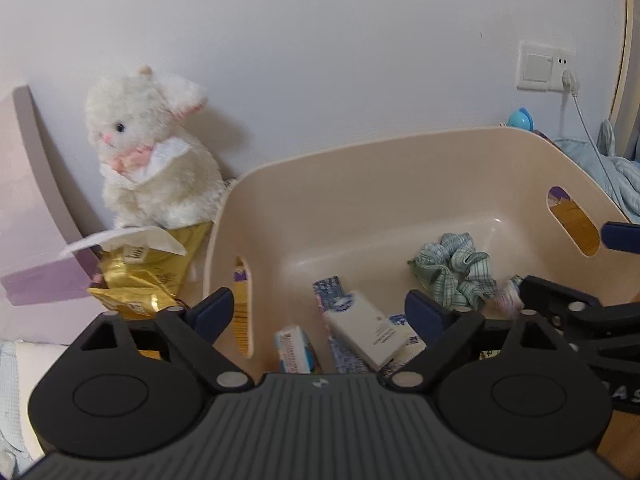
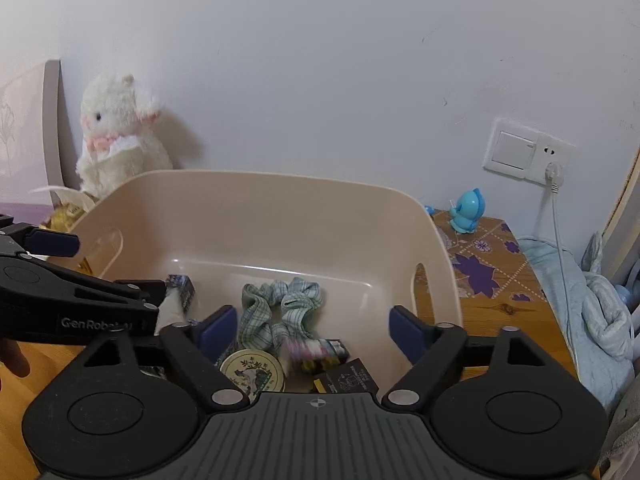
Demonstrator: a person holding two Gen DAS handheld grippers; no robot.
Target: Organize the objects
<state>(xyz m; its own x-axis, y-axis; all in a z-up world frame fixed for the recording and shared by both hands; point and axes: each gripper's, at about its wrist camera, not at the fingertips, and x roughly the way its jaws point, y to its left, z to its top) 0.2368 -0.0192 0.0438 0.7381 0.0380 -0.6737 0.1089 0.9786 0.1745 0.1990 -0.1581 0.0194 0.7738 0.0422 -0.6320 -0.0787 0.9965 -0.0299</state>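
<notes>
A beige plastic bin (image 1: 360,184) (image 2: 256,208) with handle slots stands on a wooden table. Inside lie a green checked scrunchie (image 1: 452,276) (image 2: 280,312), a white box (image 1: 372,332), a small carton (image 1: 294,350), a round tin with a cat picture (image 2: 252,372), a dark card (image 2: 348,376) and a blurred pink-and-white tube (image 2: 308,354). My left gripper (image 1: 318,312) hovers open over the bin's left half, above the white box. My right gripper (image 2: 314,332) hovers open over the near edge, above the tube, with nothing between its fingers.
A white plush rabbit (image 1: 148,152) sits against the wall behind a gold bag (image 1: 136,280) and a purple box (image 1: 44,280). Right of the bin are a flowered cloth (image 2: 480,264), a blue toy (image 2: 468,212), a wall socket with cable (image 2: 524,156) and a light blue blanket (image 2: 592,300).
</notes>
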